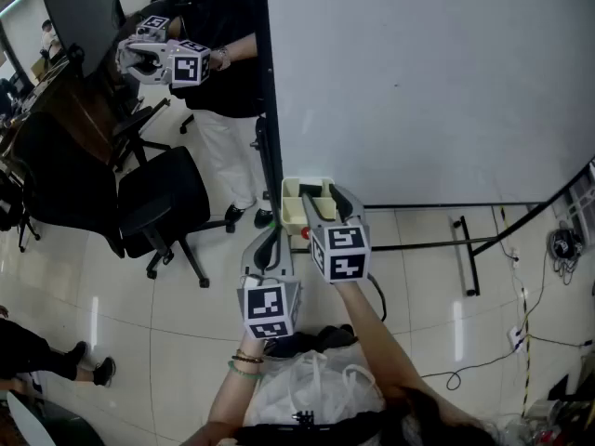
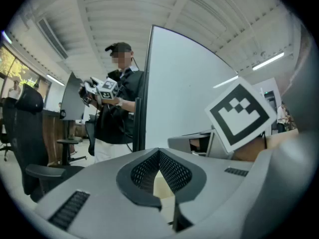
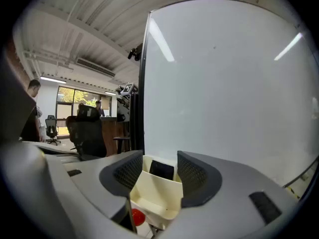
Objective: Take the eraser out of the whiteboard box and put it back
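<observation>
A cream whiteboard box (image 1: pixel 296 214) hangs at the lower left corner of the whiteboard (image 1: pixel 418 82). The black eraser (image 3: pixel 162 170) stands upright in the box's (image 3: pixel 154 195) far compartment. My right gripper (image 1: pixel 323 195) reaches into the box from above, and its jaws stand on either side of the eraser with the right gripper (image 3: pixel 160 166) shut on it. The eraser is hidden in the head view. My left gripper (image 1: pixel 270 246) hangs just below and left of the box. In its own view the left gripper (image 2: pixel 159 157) is shut and empty.
A small red knob (image 1: pixel 304 233) sits under the box. Another person (image 1: pixel 223 72) with a marker-cube gripper (image 1: pixel 167 59) stands left of the board's dark frame (image 1: pixel 265 110). Black office chairs (image 1: pixel 163 203) stand to the left, the board's stand (image 1: pixel 469 249) and cables (image 1: pixel 521 342) to the right.
</observation>
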`<state>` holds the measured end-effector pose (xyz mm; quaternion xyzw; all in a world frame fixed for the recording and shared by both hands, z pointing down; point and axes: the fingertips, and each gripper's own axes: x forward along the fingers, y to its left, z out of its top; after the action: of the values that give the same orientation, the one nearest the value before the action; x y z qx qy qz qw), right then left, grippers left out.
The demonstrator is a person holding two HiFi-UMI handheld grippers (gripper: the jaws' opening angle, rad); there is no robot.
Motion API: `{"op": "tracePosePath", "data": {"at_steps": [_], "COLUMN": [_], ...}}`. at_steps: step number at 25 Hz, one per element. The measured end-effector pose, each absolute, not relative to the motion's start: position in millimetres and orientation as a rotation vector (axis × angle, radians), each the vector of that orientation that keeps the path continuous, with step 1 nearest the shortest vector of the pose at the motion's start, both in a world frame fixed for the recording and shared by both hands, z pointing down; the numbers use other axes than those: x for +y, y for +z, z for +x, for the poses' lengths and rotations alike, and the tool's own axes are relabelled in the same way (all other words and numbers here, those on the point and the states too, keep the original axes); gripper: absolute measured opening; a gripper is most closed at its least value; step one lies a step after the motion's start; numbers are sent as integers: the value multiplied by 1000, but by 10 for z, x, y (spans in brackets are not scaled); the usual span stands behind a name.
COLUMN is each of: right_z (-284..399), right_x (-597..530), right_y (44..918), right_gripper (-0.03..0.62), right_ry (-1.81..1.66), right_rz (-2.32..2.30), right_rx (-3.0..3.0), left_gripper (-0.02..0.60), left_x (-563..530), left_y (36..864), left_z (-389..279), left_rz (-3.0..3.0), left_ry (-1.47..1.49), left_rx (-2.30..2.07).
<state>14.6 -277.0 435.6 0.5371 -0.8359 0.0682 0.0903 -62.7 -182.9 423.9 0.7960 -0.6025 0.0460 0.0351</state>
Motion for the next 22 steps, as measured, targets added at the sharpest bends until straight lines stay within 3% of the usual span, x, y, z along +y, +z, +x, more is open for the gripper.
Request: {"op": "tracePosePath", "data": {"at_steps": [7, 11, 17, 22], "right_z": [207, 23, 9, -170], "right_x": [-3081, -3084, -3065, -3075], "right_y": [4736, 4719, 4706, 4628], "right_gripper": [281, 423, 423, 422], "right_ry": [364, 440, 437, 232], "right_rz": [1621, 1575, 1568, 1529], "right_rx": [-2305, -2306, -2284, -2203], "left_gripper": [3, 3, 3, 3], "left_x": [-1752, -1787, -1819, -1833], "left_y": [4310, 4329, 4345, 4448], "left_z": [-931, -1047, -1063, -1063], "left_rz": [2351, 2310, 2291, 2275], "left_ry": [133, 118, 101, 116], "left_rx": [-1917, -1935, -1930, -1934]}}
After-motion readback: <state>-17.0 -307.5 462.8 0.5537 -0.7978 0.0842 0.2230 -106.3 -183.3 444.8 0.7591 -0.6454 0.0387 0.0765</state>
